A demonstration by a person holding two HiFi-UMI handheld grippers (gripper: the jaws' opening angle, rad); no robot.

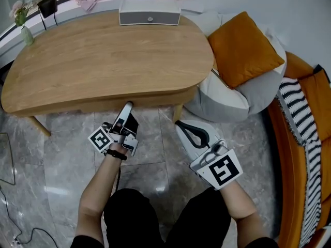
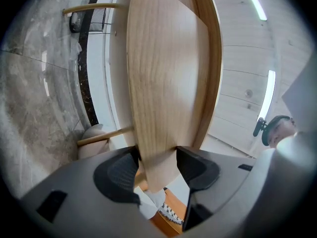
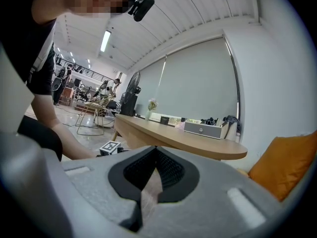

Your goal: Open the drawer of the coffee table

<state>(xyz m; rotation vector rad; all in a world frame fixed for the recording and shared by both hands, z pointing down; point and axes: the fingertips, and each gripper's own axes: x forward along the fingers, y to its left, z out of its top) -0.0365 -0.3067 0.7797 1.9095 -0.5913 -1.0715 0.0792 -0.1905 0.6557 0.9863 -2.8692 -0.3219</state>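
Drawer front (image 2: 161,98): wood panel under near edge of coffee table (image 1: 103,56), at 12 o'clock from left gripper (image 1: 127,106). Left gripper clamped on panel's lip, both pads on wood. Panel's long axis runs 9-to-3; I judge pull goes straight toward 6. Right gripper (image 1: 181,125) clenched on nothing, at 4 o'clock from left, apart from table. Table leg (image 1: 178,112) near at 3 o'clock. Floor (image 1: 150,149) open toward 6; my legs there bound the travel.

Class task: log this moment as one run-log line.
left gripper: shut on drawer front | drawer front: under coffee table edge, not visibly pulled out | right gripper: shut, empty, clear of table
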